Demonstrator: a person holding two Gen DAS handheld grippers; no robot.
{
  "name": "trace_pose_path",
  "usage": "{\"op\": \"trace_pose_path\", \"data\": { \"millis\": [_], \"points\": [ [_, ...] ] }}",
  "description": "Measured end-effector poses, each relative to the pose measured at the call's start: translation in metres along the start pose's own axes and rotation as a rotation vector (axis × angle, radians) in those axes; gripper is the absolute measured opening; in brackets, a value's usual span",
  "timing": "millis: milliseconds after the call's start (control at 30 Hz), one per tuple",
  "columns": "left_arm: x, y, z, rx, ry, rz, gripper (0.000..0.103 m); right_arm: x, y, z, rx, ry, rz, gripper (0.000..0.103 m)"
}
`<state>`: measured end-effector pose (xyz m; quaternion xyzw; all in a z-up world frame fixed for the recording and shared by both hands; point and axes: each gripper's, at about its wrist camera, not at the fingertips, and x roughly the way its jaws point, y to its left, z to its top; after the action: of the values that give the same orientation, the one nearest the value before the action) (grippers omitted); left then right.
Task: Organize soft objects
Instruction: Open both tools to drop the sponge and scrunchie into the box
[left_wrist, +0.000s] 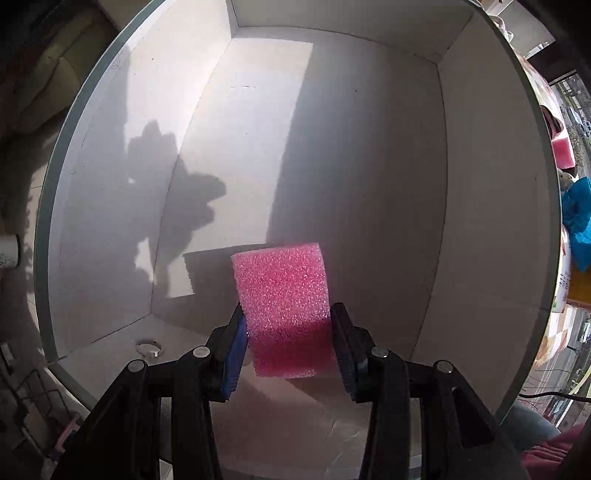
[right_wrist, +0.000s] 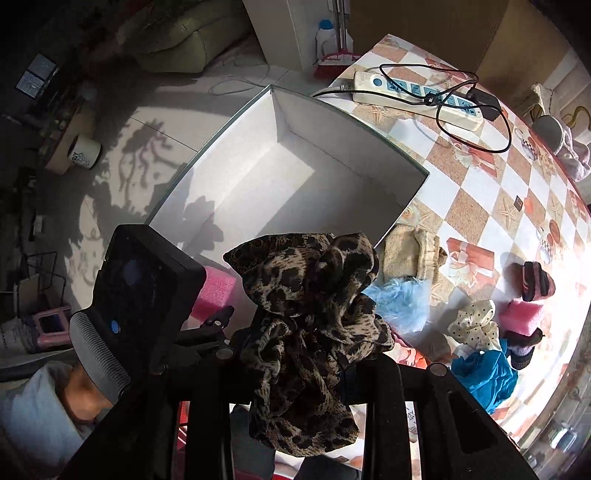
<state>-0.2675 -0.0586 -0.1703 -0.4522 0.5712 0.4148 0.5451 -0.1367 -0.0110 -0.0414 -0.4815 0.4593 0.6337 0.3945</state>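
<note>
left tool (left_wrist: 288, 339) tight on pink sponge (left_wrist: 282, 291), right tool (right_wrist: 295, 354) on leopard cloth (right_wrist: 306, 306)

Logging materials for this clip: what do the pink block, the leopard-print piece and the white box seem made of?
Pink block: open-cell foam, going by its coarse, sparkling pores. Leopard-print piece: thin woven or knit fabric, matte, bunched in soft folds; exact fibre unclear. White box: probably cardboard, with smooth matte walls and creased corners.
</note>
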Motion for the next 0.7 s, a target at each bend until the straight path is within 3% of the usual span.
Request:
{"op": "trace_pose_path", "data": {
  "millis": [167,433,533,567,600,667,700],
  "points": [
    [-0.007,-0.004,-0.030,-0.034,-0.024,-0.029,0.048,0.010,0.012,0.000,-0.030,0.024,0.023,0.032],
    [-0.038,0.009,-0.036,-0.107,-0.157,-0.007,0.049,0.015,0.028,0.009,-0.071,0.030,0.038,0.032],
    [-0.047,0.013,-0.039,-0.132,-0.203,-0.014,0.070,0.013,0.035,0.014,-0.082,0.016,0.058,0.032],
    [-0.049,0.014,-0.040,-0.138,-0.213,-0.021,0.081,0.012,0.037,0.016,-0.086,0.014,0.067,0.034],
    [-0.051,0.015,-0.040,-0.148,-0.219,-0.041,0.084,0.012,0.038,0.017,-0.086,0.015,0.079,0.040],
    [-0.053,0.016,-0.042,-0.171,-0.225,-0.102,0.084,0.008,0.036,0.018,-0.066,-0.003,0.074,0.078],
    [-0.055,0.019,-0.040,-0.172,-0.232,-0.118,0.084,0.005,0.033,0.019,-0.052,-0.016,0.086,0.086]
  ]
}}
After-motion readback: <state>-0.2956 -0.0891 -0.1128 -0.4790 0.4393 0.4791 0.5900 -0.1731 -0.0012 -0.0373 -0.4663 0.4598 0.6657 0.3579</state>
